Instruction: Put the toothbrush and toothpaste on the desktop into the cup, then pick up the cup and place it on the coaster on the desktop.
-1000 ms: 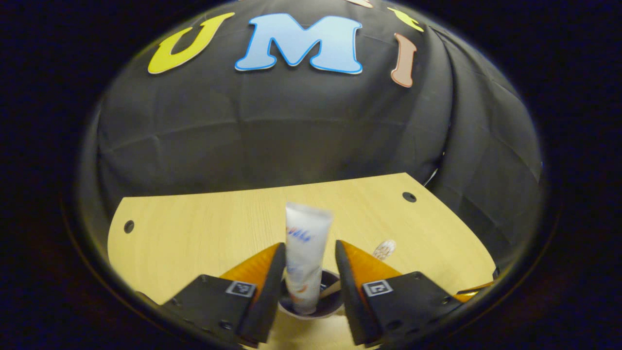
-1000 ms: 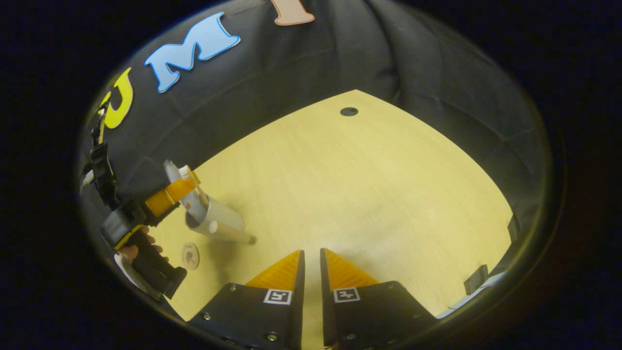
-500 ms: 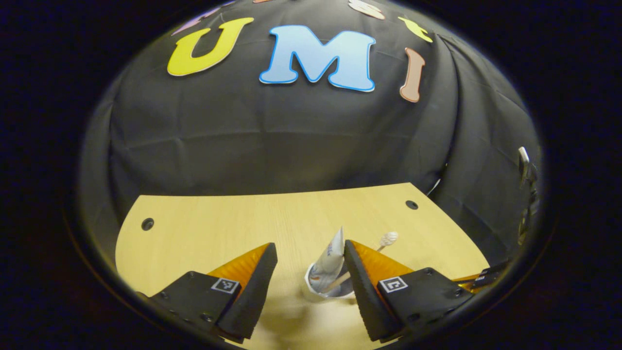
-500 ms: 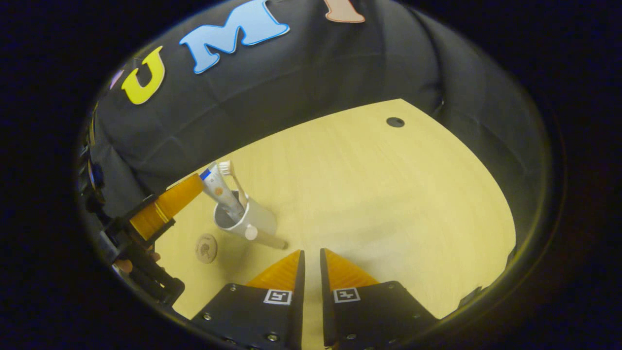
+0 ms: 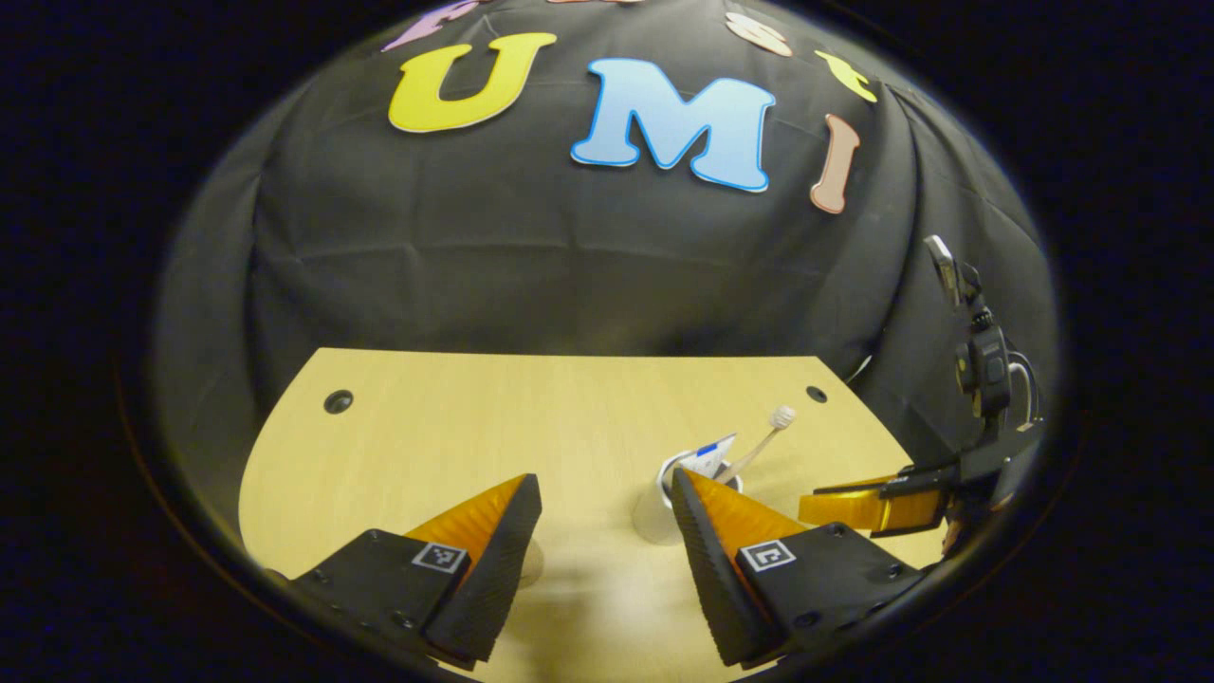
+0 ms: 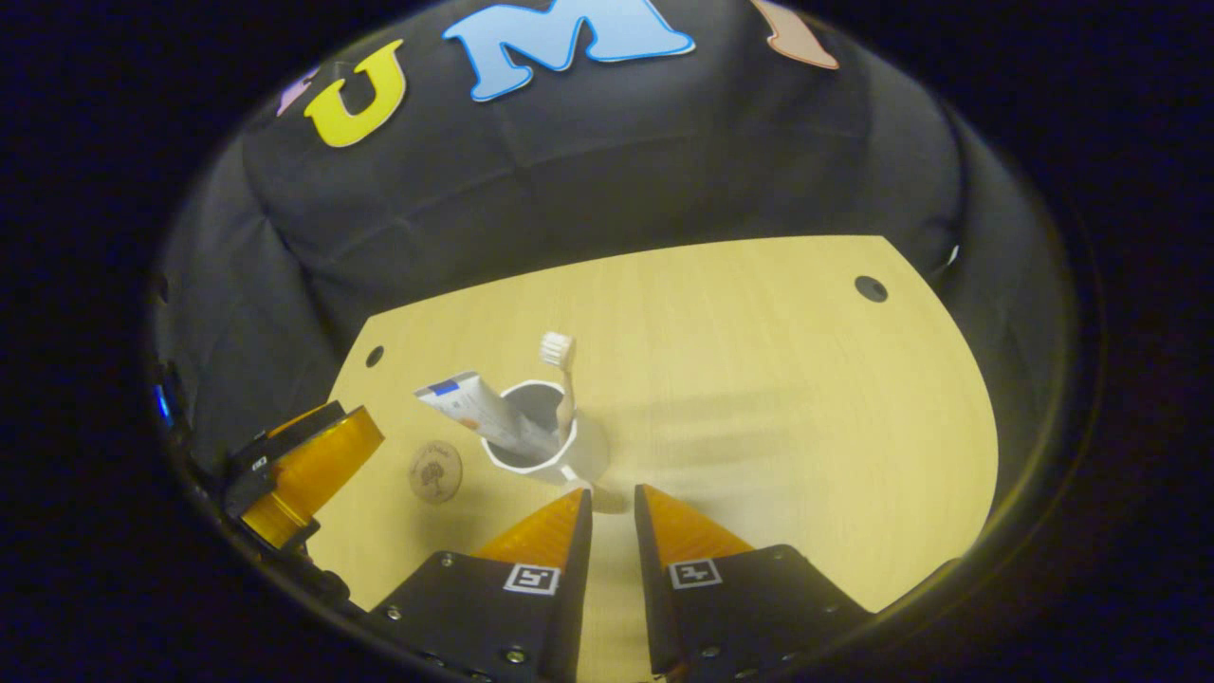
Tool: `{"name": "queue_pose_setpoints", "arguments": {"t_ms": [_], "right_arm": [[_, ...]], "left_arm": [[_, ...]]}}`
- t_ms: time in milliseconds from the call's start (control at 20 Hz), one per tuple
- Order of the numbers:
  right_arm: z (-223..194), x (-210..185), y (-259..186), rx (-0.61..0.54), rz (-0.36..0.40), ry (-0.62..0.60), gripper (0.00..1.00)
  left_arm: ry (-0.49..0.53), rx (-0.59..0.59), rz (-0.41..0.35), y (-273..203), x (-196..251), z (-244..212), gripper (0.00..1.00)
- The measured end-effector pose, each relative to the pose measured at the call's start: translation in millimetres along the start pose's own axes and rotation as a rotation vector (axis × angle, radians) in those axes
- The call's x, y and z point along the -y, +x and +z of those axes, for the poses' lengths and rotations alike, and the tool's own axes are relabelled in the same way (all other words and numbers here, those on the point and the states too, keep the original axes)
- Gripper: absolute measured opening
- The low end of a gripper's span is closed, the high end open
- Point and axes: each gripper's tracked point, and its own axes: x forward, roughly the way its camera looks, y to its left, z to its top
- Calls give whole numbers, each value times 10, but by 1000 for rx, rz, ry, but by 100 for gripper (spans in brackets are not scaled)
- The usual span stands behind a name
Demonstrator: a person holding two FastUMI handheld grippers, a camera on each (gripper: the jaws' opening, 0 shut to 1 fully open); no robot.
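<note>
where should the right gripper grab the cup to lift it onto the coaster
Best guess: take the cup by the handle stub at its base, which points toward the right gripper, coming in low from the near side. The toothpaste leans out over the rim toward the coaster and the toothbrush stands tall, so a top grasp would likely knock them. The jaws look nearly closed and would need widening.

Each gripper had a black angular body with silver screws and a small square black-and-white marker per side: left gripper (image 5: 605, 498), right gripper (image 6: 612, 512). Two wedge-shaped fingers (image 6: 550, 531) tapered forward.
</note>
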Motion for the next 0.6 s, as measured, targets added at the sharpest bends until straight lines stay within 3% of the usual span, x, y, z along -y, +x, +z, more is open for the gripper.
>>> {"name": "queue_pose_setpoints", "arguments": {"t_ms": [200, 300, 600], "right_arm": [[-11, -136, 117, -56, 22, -124, 34], [-39, -132, 216, -87, 14, -185, 44], [-125, -143, 484, -182, 15, -339, 43]], "left_arm": [[-41, -13, 53, -191, -286, -128, 92], [-63, -24, 84, -277, -428, -228, 89], [-101, -53, 169, -538, -777, -463, 89]]}}
